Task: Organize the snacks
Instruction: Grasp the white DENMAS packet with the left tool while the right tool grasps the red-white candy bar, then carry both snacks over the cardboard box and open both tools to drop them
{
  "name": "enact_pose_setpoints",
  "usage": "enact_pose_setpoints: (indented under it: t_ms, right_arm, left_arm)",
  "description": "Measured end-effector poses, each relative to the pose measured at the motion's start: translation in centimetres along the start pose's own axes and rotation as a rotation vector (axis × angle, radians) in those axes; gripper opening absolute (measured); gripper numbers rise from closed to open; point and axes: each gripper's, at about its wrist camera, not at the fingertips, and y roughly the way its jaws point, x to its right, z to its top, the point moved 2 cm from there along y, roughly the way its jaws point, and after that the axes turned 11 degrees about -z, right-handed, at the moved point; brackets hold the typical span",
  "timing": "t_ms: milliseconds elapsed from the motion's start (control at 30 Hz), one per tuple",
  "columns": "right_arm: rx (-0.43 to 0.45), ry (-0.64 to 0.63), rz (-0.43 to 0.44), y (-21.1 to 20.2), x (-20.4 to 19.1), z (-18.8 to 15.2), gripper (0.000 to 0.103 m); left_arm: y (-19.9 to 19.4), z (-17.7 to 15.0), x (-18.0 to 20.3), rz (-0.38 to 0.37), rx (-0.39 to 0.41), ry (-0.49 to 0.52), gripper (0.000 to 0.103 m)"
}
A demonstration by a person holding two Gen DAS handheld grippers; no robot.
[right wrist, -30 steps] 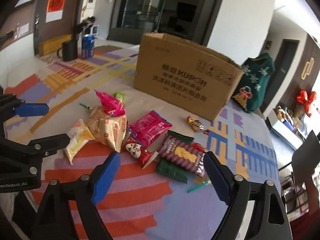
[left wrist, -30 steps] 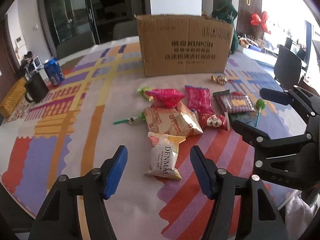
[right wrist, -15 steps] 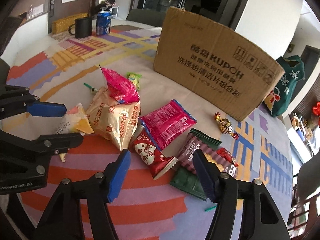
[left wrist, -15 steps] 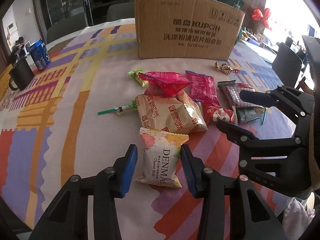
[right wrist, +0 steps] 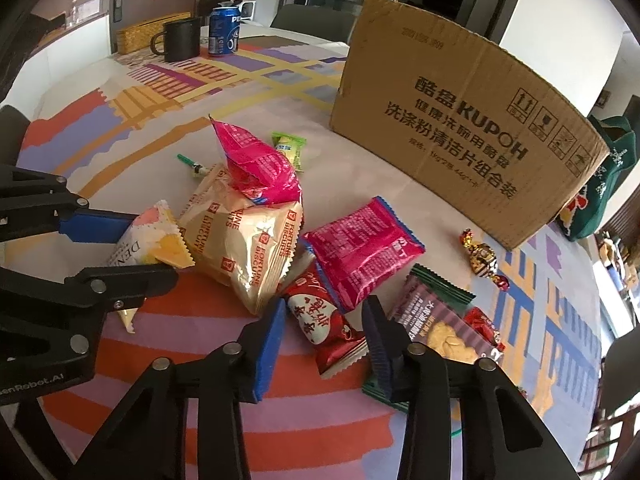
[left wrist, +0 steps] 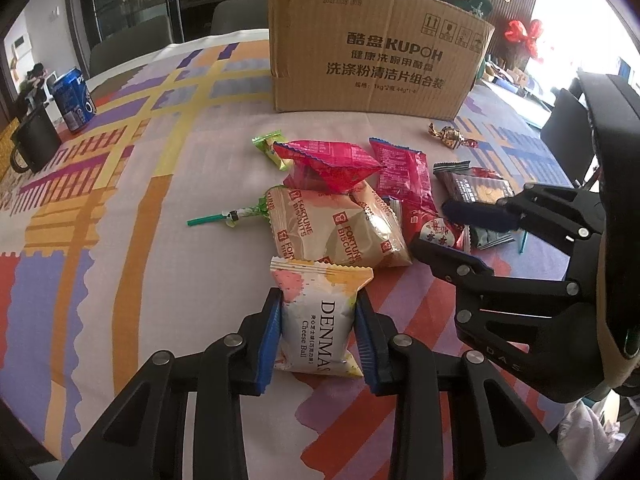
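Snack packets lie in a heap on the patterned tablecloth before a brown cardboard box (left wrist: 376,48), which also shows in the right wrist view (right wrist: 460,136). My left gripper (left wrist: 318,326) is shut on a white DENMAS cheese ball packet (left wrist: 316,316), which also shows in the right wrist view (right wrist: 150,236). My right gripper (right wrist: 326,330) straddles a small red packet (right wrist: 324,322), jaws close to its sides; a grip is not clear. Beige Fortune Biscuits bags (left wrist: 332,228) and pink packets (right wrist: 360,252) lie behind.
A black mug (right wrist: 180,38) and a blue soda can (right wrist: 224,30) stand at the far left. A wrapped candy (right wrist: 482,258), a brown biscuit packet (right wrist: 436,320), a green lollipop (left wrist: 224,216) and a green sweet (right wrist: 290,148) lie around the heap. Chairs ring the table.
Both grippers moved forward and down to the heap and narrowed. The left jaws closed onto the DENMAS packet. The right jaws came around the small red packet.
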Motion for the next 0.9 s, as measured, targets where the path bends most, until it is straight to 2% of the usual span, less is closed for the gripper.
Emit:
enact_pose_setpoints:
  t_ms: [167,200,233,333,567,900]
  right_arm:
    - [-0.023,0.029,0.028,0.2,0.1,0.0,0.032]
    - [-0.030,0.038,0.031,0.2,0.2,-0.1,0.024]
    - [-0.042,0.048,0.048,0.3,0.2,-0.1,0.022]
    - [-0.059,0.094,0.084,0.2,0.4,-0.3,0.022]
    - [-0.067,0.193,0.101,-1.4,1.1,-1.2,0.022]
    - [0.016,0.310,0.069,-5.1,3.0,-0.9,0.022]
  left_arm:
    - [-0.1,-0.1,0.1,-0.013,-0.001,-0.007,0.034]
    - [-0.1,-0.1,0.2,-0.015,-0.002,-0.009,0.033]
    - [-0.2,-0.1,0.2,-0.016,0.000,-0.010,0.033]
    - [-0.6,-0.2,0.4,-0.018,0.012,-0.010,0.033]
    - [-2.1,-0.2,1.1,-0.020,0.056,-0.001,0.032]
    - [-5.1,1.6,2.3,-0.014,0.168,0.033,0.032]
